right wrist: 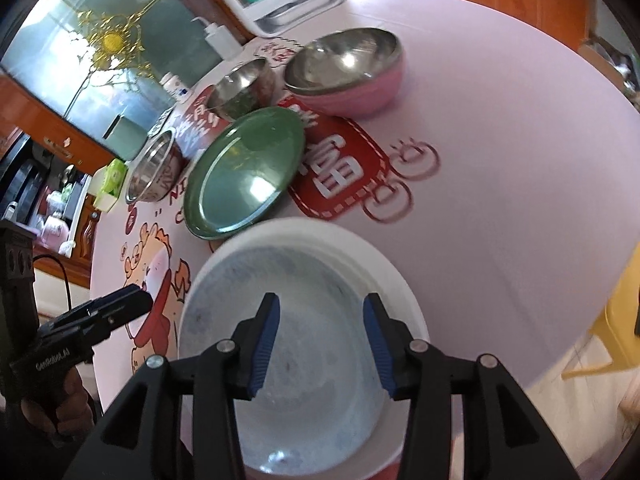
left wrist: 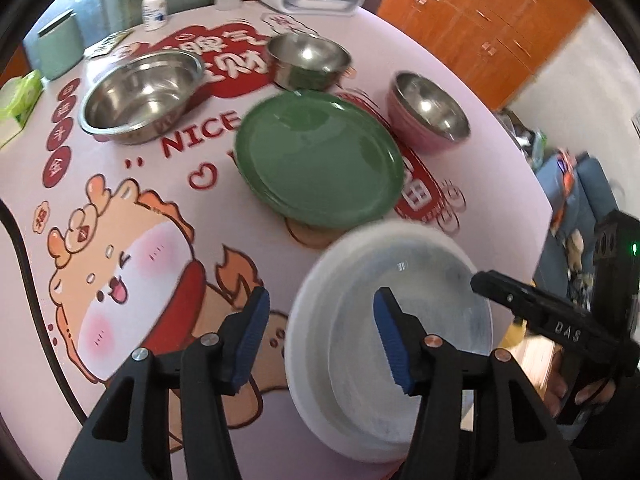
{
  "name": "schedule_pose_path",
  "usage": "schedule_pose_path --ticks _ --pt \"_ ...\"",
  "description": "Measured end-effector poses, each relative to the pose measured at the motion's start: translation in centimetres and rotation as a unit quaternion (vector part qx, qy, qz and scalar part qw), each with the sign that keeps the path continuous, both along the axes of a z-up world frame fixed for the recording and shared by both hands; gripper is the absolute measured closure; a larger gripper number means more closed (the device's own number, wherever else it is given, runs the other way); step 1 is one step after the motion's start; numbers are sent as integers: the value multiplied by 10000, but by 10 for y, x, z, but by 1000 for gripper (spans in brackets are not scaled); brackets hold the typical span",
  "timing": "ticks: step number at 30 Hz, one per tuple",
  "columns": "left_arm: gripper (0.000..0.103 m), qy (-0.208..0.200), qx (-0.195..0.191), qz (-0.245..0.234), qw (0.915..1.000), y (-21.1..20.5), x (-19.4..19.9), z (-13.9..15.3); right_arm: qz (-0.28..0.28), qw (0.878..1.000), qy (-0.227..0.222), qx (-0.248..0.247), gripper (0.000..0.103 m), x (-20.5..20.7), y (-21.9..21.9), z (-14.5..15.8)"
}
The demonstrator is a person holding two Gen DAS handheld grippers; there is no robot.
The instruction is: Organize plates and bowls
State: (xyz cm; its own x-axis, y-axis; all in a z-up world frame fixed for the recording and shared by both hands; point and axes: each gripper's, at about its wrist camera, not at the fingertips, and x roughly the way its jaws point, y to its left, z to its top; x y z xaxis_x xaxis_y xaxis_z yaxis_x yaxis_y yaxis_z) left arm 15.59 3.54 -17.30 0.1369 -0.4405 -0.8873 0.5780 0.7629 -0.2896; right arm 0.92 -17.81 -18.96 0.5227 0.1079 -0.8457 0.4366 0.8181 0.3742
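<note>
Round table under a pink cartoon-printed cloth, dishes spread across it. White plate with bluish centre at the near edge, closest to both tools. Left gripper wide apart, its right pad over the plate's inside and its left pad outside the rim: probably lined up to pinch that rim. Right gripper also wide, hovering above the same plate, holding nothing. Green plate just beyond, toward the table's middle, resting on a round mat; likely the stacking spot. Pink-sided steel bowl toward the right edge, small steel bowl toward the far edge, wide steel bowl toward the left edge, all apart and not yet nested.
</note>
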Motion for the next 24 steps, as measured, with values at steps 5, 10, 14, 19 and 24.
schedule_pose_path --ticks 5,10,14,19,24 --pt "36 -72 131 489 9987 -9 24 2 445 9990 -56 46 59 28 -10 1" --pt "28 13 140 968 9952 -18 42 2 898 9957 -61 197 59 55 -20 -3" --pt "28 4 269 1229 9921 -28 54 -2 1147 9929 -14 309 59 74 -29 -8" --pt "28 35 442 1565 9867 -40 71 -13 1318 9901 -46 477 59 96 -46 -14" --pt "28 112 568 1816 9817 -46 86 -27 1482 9868 -44 649 59 113 -57 -24"
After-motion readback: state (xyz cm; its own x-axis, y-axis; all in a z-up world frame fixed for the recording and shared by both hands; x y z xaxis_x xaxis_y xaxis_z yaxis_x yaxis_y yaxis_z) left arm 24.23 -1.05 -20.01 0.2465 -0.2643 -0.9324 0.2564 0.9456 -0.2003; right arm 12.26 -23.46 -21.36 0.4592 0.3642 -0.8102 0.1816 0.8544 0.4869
